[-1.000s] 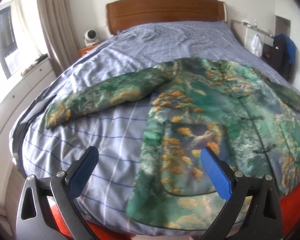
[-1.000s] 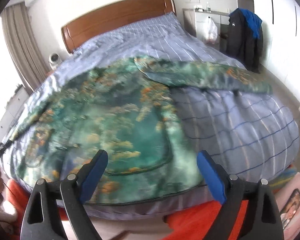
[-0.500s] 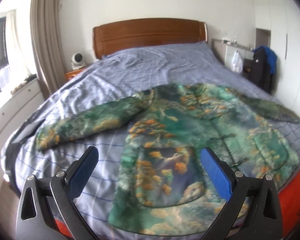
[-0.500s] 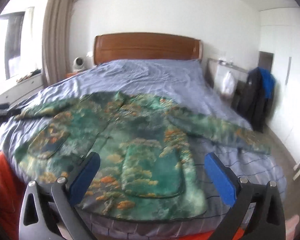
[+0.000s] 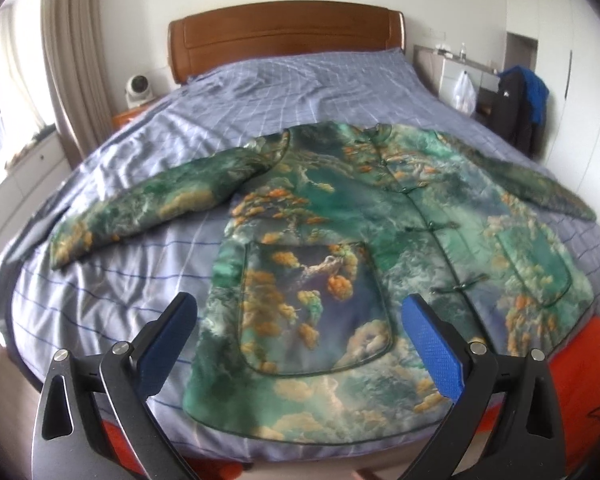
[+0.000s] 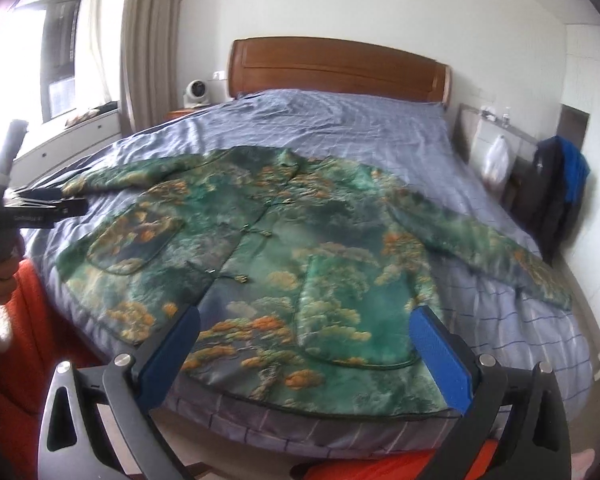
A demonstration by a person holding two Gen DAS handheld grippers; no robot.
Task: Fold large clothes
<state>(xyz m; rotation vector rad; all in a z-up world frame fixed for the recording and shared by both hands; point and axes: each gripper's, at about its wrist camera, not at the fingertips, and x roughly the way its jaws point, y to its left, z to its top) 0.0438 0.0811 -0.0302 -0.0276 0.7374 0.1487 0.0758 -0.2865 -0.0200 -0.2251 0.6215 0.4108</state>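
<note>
Left wrist view is pulling back: jacket (image 5: 400,232) is lying flat beyond wide, empty left fingers (image 5: 316,344). Right fingers (image 6: 308,356), also wide and empty, are levelling out; folding is yet to begin.

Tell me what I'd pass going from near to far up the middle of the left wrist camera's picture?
Left gripper with jaws open → green patterned jacket → blue checked bedcover → wooden headboard → white wall.
</note>
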